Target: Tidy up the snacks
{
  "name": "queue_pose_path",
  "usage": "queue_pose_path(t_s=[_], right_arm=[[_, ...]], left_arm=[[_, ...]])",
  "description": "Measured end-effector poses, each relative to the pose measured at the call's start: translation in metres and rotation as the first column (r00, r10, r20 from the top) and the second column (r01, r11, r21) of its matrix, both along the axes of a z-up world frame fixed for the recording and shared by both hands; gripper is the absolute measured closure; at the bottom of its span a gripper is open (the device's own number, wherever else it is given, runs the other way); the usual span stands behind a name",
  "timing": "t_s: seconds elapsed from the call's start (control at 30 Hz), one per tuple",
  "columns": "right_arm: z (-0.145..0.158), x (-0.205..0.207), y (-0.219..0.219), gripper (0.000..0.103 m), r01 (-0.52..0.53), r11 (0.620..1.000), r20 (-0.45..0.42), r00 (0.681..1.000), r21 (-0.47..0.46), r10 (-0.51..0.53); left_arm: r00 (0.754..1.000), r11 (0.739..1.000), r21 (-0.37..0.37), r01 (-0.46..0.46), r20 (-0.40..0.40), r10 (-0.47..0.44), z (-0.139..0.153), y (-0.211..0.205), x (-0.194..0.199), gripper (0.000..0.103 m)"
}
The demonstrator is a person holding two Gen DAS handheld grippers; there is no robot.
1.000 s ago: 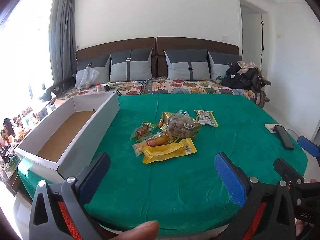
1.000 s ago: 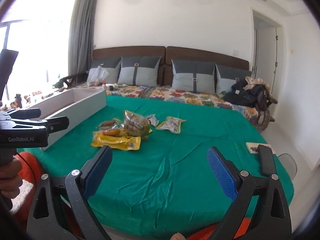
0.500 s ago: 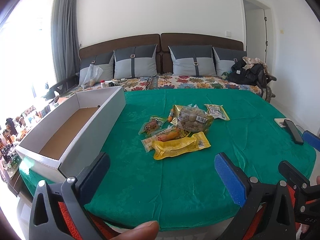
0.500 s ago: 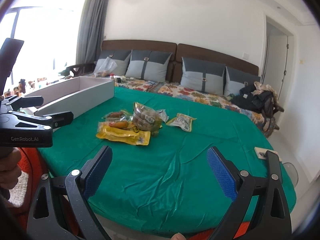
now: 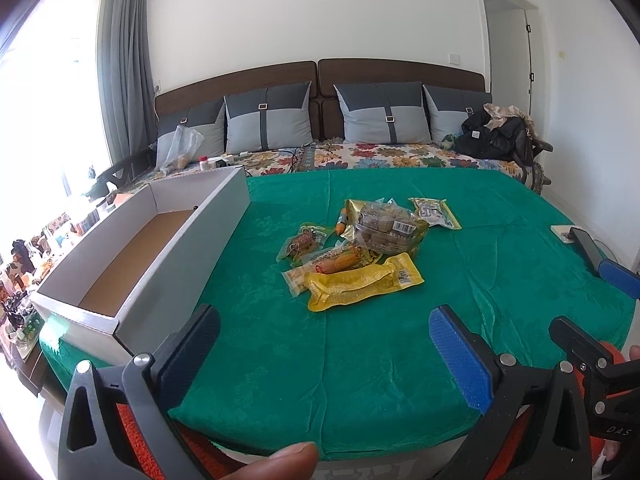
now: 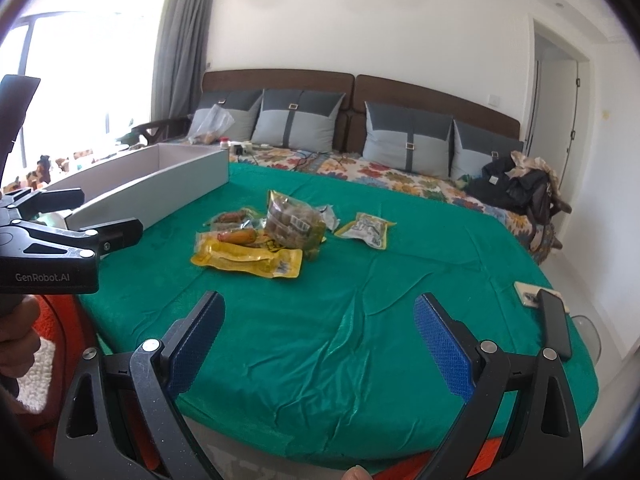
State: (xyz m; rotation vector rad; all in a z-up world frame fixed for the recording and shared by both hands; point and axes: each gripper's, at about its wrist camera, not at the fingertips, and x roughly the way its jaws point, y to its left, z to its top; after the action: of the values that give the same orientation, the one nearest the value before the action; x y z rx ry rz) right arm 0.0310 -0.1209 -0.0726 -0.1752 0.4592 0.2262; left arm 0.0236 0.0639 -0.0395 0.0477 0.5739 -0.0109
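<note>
Left wrist view shows the cardboard box at the far left of the green cloth with nothing inside it, so sorting looks not yet begun. Right of it, mid-table, the snack pile lies untouched, every packet left to move. Near the front edge, the left gripper hangs wide apart, empty; the right gripper likewise gapes, holding nothing.
</note>
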Motion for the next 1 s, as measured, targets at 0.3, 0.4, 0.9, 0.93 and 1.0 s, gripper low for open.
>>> queue_pose_path(t_s=[0.3,0.4,0.9,0.93,1.0], right_arm=[[-0.003,0.003,-0.001,0.006,0.01,1.0,-0.011,1.0,0.0,-0.01],[-0.005,0.002,0.0,0.006,0.006,1.0,-0.01,1.0,-0.001,-0.006],[-0.006,0.0,0.0,0.006,0.012,1.0,-0.007,1.0,0.007,-0.012],[-0.005,0.0,0.0,0.006,0.011,1.0,-0.007,1.0,0.005,-0.011],[-0.005,0.001,0.0,0.006,0.009,1.0,-0.007,1.0,0.004,-0.009]], left_arm=[[1.0,1.0,0.019,0.008,0.001,-0.008,-0.002,-0.005,0.0,0.0],[1.0,1.0,0.023,0.008,0.001,-0.008,-0.003,-0.005,-0.001,0.0],[1.0,0.999,0.039,0.023,0.009,-0.024,0.0,-0.011,-0.002,0.0],[1.0,0.999,0.039,0.024,0.008,-0.025,-0.001,-0.011,-0.002,0.0],[1.0,0.999,0.04,0.024,0.007,-0.024,-0.001,-0.011,-0.002,0.0]])
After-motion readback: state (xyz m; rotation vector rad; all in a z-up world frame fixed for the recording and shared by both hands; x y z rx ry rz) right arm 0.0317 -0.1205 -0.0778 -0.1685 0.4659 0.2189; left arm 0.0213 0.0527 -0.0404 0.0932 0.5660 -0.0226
